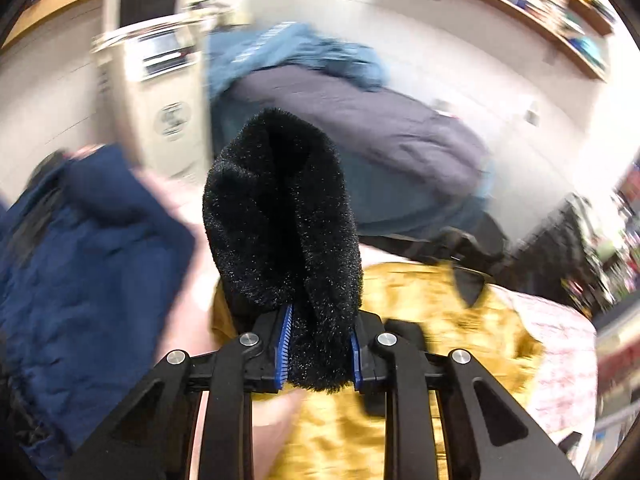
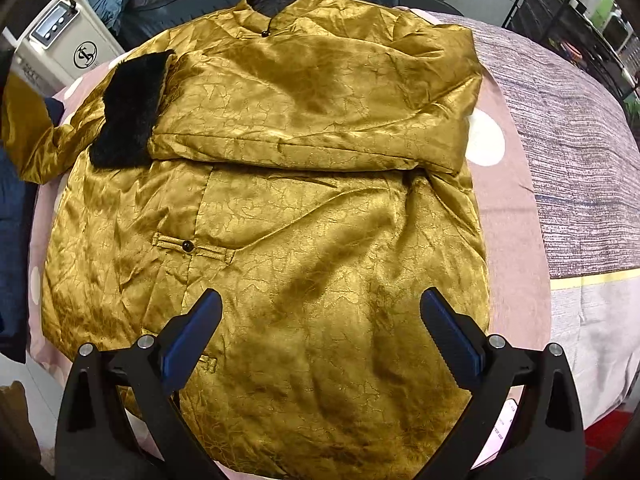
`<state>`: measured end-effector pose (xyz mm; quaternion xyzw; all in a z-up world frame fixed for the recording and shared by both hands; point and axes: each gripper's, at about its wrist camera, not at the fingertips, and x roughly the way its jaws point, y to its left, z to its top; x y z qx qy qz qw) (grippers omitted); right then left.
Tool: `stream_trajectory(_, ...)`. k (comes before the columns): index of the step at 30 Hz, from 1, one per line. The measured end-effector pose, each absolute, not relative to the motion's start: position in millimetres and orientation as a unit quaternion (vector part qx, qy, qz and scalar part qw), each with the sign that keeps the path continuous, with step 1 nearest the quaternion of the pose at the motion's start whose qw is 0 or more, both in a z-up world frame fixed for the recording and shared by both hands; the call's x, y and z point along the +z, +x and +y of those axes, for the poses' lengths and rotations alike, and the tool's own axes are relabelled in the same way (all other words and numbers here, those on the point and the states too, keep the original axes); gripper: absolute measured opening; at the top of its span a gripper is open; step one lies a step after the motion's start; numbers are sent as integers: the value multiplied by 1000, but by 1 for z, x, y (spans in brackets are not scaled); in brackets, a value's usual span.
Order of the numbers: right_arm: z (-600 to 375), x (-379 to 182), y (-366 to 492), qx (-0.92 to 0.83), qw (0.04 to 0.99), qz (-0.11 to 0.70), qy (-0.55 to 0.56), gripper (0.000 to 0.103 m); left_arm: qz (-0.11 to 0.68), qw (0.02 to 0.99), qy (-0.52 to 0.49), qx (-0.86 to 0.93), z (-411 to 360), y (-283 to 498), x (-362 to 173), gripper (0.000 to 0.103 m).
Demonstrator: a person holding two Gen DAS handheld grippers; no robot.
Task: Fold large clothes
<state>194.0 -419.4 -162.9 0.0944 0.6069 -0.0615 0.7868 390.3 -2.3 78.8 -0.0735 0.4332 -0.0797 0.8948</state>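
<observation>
left claw [image 1: 318, 354] w/ 1 fur cuff [image 1: 280, 216]

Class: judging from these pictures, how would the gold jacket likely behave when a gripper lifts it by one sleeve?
The gold jacket would probably drape limply: it lies creased and folded. Its shiny surface suggests it may slip. The puffy folded sleeve suggests padding, so some weight.

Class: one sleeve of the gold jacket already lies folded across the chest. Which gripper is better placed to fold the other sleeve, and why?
Left. The left gripper is shut on the black fur cuff of the unfolded sleeve. The right gripper hangs open above the gold jacket hem, holding nothing.
</observation>
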Motion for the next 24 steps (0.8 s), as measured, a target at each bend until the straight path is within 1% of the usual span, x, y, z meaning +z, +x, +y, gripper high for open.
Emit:
stream_trajectory(2,-425,-163,192,-66,787,605,102,98,434,891,-63,-119,-47,392,79,22)
stream_trajectory(6,-440,-163,187,-82,786,600,119,98,448,874,-45,-183,-128,386,63,21)
stream_trajectory(11,-458,-165,175,-103,781,600,141,98,489,843,-31,-222,-215,384,18,21)
stream_trajectory(12,-461,-166,172,-107,779,601,146,98,500,835,-31,-228,-226,382,7,18)
stream_trajectory(13,-465,-167,169,-112,777,602,150,98,511,826,-32,-236,-240,379,-6,11)
stream_trajectory(14,-468,-169,167,-116,774,603,155,98,519,819,-32,-242,-244,370,-13,2)
stream_trajectory(17,-475,-172,162,-123,767,607,168,98,553,791,-25,-260,-269,362,-45,2)
stream_trajectory(20,-480,-175,161,-127,762,611,174,98,577,770,-12,-272,-283,353,-65,3)
stream_trajectory(22,-481,-175,162,-126,762,611,174,98,584,764,-17,-276,-282,345,-70,10)
stream_trajectory(23,-481,-175,163,-125,762,611,173,98,586,762,-20,-274,-274,341,-72,31)
stream_trajectory(24,-480,-175,165,-124,762,612,171,98,587,763,-22,-269,-270,339,-74,60)
